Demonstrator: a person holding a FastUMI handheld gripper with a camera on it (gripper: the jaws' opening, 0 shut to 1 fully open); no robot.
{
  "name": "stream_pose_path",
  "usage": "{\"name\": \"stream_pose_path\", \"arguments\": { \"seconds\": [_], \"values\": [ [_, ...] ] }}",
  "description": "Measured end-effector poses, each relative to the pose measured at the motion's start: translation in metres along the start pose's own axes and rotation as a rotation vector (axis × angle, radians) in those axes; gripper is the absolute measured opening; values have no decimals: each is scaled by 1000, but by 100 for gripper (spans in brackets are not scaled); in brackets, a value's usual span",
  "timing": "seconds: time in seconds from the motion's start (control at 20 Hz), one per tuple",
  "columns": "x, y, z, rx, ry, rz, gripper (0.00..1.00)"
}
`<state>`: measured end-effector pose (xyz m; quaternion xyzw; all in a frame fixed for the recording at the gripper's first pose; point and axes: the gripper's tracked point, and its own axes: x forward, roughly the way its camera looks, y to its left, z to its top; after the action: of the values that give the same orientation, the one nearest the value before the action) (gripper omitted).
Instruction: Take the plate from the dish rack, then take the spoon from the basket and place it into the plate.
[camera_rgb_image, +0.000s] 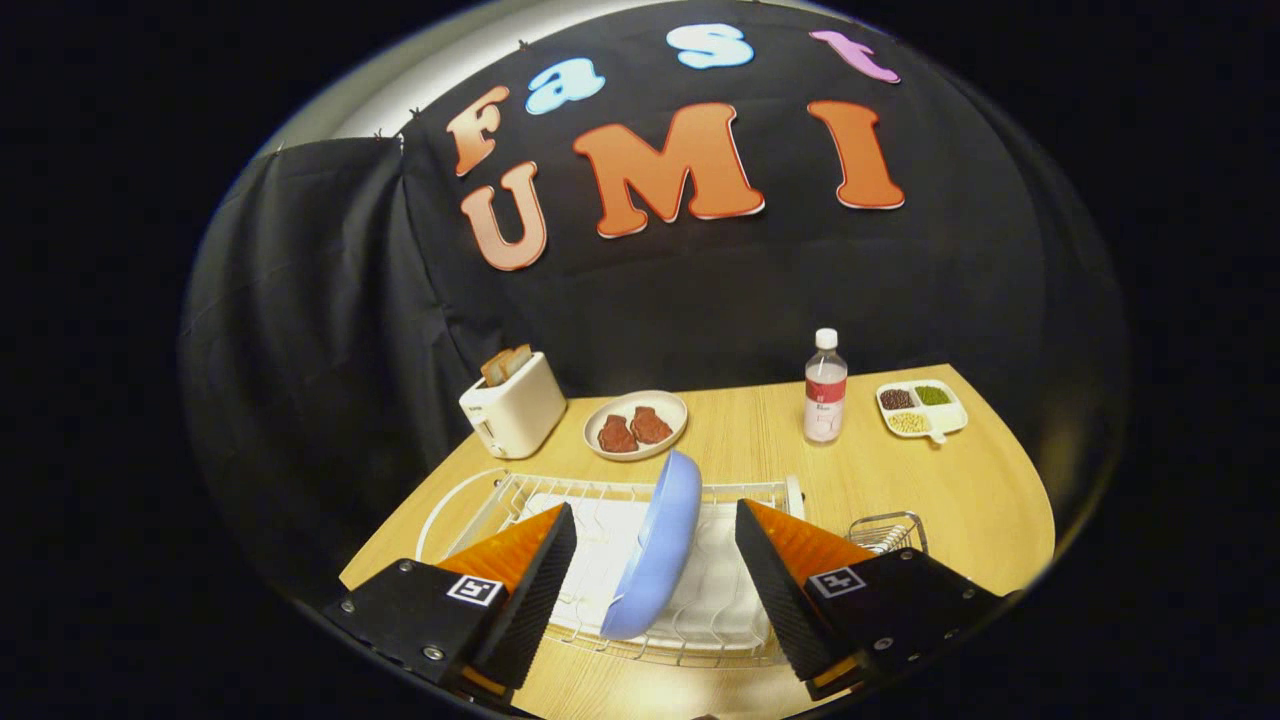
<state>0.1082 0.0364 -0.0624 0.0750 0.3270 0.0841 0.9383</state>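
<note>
A light blue plate (655, 548) stands on edge in the white wire dish rack (610, 500) on the wooden table. My gripper (655, 530) is open, its two fingers wide apart on either side of the plate without touching it. The left finger (530, 580) and the right finger (775, 575) hang over the rack. A small wire basket (888, 531) sits just right of the rack, partly hidden behind the right finger; I cannot make out the spoon in it.
Beyond the rack stand a white toaster (513, 405) with bread, a beige plate with two brown food pieces (636, 425), a bottle (825, 388) and a divided tray of beans (921, 408). Bare table (950, 490) lies at the right.
</note>
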Motion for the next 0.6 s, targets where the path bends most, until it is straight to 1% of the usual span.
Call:
{"name": "stream_pose_path", "arguments": {
  "seconds": [0.15,0.25,0.3,0.4,0.45,0.55,0.6],
  "values": [
    [26,0,-14,10,145,-18,93],
    [38,1,-23,53,228,-27,90],
    [42,5,-27,64,272,-22,85],
    [48,5,-38,68,345,-41,79],
    [53,2,-41,60,364,-65,77],
    [61,-5,-51,33,401,-110,70],
    [63,-5,-58,30,431,-127,64]
  ]
}}
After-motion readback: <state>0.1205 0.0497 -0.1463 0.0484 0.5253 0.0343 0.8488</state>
